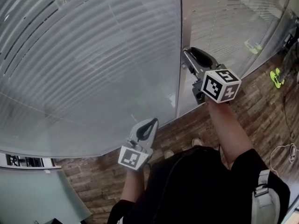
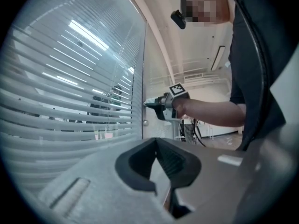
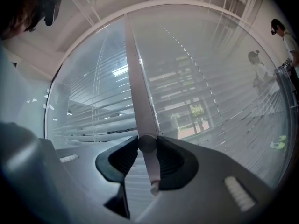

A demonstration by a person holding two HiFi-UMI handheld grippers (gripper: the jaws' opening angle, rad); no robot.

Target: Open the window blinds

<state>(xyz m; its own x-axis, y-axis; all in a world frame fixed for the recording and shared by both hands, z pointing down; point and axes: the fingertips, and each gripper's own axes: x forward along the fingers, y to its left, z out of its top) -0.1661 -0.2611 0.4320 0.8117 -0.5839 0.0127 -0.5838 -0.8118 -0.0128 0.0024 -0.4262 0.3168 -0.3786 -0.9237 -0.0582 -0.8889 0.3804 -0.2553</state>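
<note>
gripping a small round knob (image 3: 147, 142) on the window's upright frame post (image 1: 180, 41), the right gripper (image 3: 147, 148) has both jaws pressed against the knob's sides. the window blinds (image 1: 84, 69) hang behind the glass on either side of that post, their slats partly tilted, with glimpses through the gaps. the left gripper (image 2: 158, 157) hangs lower and to the left of the post, away from the glass, its jaws drawn together with nothing between them. wood-patterned floor (image 1: 261, 111) lies at the foot of the post.

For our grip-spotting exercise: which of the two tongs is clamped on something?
The right tongs, clamped on the round knob on the window frame; the left tongs grip nothing.
</note>
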